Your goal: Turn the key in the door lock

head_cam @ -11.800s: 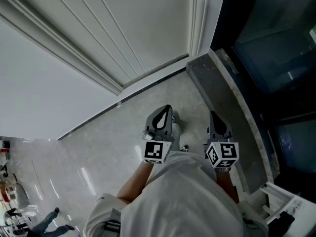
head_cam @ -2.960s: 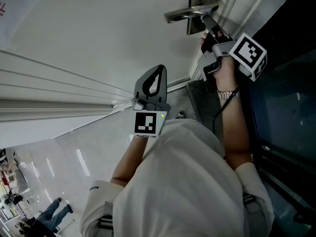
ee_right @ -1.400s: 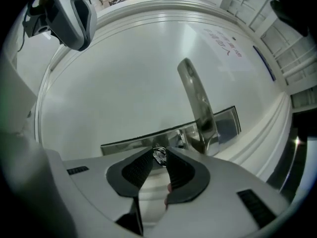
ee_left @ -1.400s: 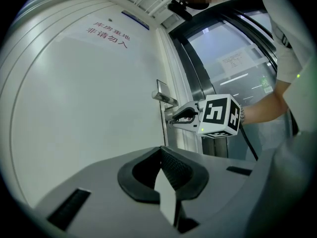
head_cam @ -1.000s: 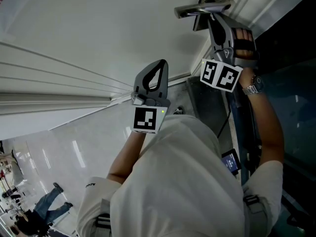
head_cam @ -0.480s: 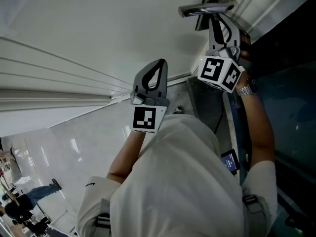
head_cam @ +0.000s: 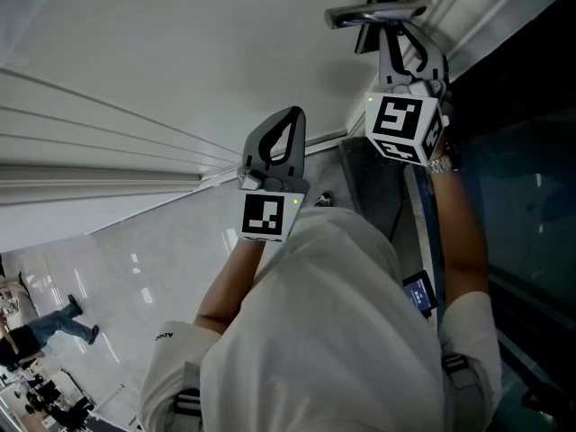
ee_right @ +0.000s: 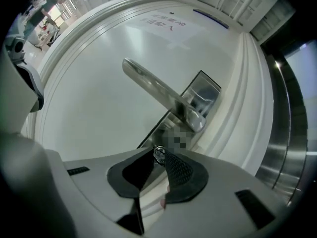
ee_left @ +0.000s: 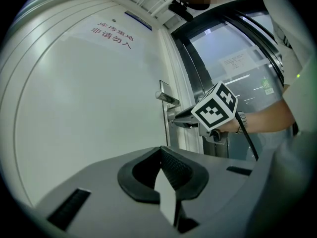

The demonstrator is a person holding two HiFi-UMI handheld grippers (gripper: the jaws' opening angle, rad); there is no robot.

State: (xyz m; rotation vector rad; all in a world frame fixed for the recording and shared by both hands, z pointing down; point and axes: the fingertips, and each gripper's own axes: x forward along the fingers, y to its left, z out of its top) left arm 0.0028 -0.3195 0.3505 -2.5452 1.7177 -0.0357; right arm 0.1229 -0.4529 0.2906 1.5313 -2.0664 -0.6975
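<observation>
Key (ee_right: pixel 159 154) sits in white door (head_cam: pixel 180 43) beside dark glazing (head_cam: pixel 526 151).

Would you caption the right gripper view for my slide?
Right gripper, jaws just closing on a small silver key, below the white door's silver lever handle.

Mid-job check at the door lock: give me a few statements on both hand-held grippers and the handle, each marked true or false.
1. The right hand-held gripper is at the lock plate, just below the lever handle. True; the key sits between its jaws, which have just been closing.
2. The left hand-held gripper grips the lever handle. False: it is held apart from the door, jaws together on nothing.
3. The handle is a round knob. False: it is a long metal lever.
4. The door carries a sign in red characters. True.
</observation>
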